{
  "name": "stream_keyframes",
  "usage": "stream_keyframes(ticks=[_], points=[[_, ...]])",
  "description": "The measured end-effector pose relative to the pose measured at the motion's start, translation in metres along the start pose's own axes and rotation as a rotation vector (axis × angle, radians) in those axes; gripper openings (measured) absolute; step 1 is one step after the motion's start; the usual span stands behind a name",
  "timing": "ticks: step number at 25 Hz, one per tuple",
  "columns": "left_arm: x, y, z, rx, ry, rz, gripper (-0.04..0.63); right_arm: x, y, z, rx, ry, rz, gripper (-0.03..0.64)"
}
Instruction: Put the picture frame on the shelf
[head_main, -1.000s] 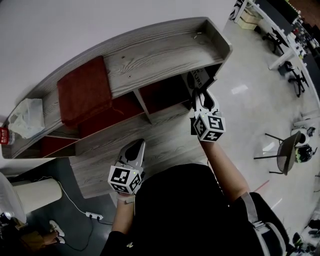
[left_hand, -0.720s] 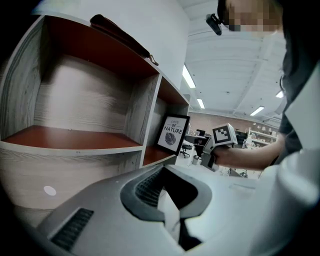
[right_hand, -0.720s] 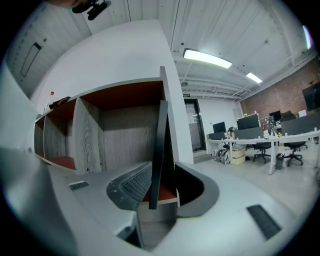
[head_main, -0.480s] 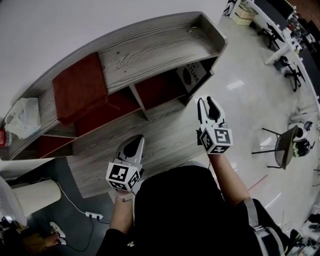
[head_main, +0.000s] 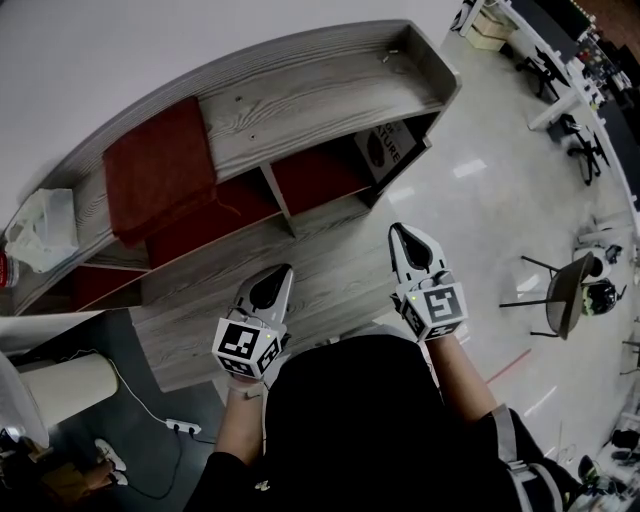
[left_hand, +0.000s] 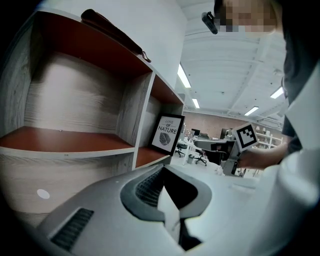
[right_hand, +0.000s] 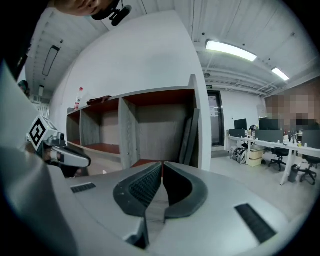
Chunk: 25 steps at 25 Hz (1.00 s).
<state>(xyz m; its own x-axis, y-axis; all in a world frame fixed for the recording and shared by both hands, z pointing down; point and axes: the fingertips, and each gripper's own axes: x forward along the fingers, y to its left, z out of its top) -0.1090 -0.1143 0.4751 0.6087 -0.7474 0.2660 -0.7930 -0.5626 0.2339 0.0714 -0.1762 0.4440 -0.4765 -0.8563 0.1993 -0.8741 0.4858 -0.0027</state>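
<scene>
The picture frame (head_main: 385, 147), black-edged with a leaf print, stands leaning in the rightmost compartment of the grey wooden shelf (head_main: 330, 85). The left gripper view shows its face (left_hand: 167, 132); the right gripper view shows it edge-on (right_hand: 191, 134). My right gripper (head_main: 403, 232) is shut and empty, held back from that compartment over the shelf's low front ledge. Its jaws (right_hand: 162, 167) meet with nothing between them. My left gripper (head_main: 272, 278) is also shut and empty (left_hand: 162, 172), level with the middle compartments.
A red cloth (head_main: 160, 170) drapes over the shelf top, with a white plastic bag (head_main: 40, 230) at its left end. A power strip (head_main: 180, 427) and a white cylinder (head_main: 70, 385) are on the floor at left. A round stool (head_main: 565, 300) stands at right.
The right gripper has drawn back from the frame's compartment toward me, and its jaws, open half a second ago, are now shut. The left gripper has barely moved.
</scene>
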Motion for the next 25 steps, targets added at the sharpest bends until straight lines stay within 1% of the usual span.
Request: stream_keyframes(ticks=[5,9,19,25], points=[[0.000,0.000,0.001,-0.009,0.002,0.000,0.008,-0.003,0.029,-0.004,-0.025,0.036,0.112,0.004],[0.000,-0.002,0.001,-0.005,0.003,-0.006,0.008,-0.005,0.042,-0.010,-0.043,0.055,0.158,0.003],[-0.002,-0.005,-0.001,0.008,0.008,-0.025,0.008,-0.007,0.050,-0.013,-0.022,0.073,0.160,0.005],[-0.001,-0.008,-0.003,0.012,0.015,-0.039,0.008,-0.008,0.055,-0.011,-0.040,0.060,0.164,0.005]])
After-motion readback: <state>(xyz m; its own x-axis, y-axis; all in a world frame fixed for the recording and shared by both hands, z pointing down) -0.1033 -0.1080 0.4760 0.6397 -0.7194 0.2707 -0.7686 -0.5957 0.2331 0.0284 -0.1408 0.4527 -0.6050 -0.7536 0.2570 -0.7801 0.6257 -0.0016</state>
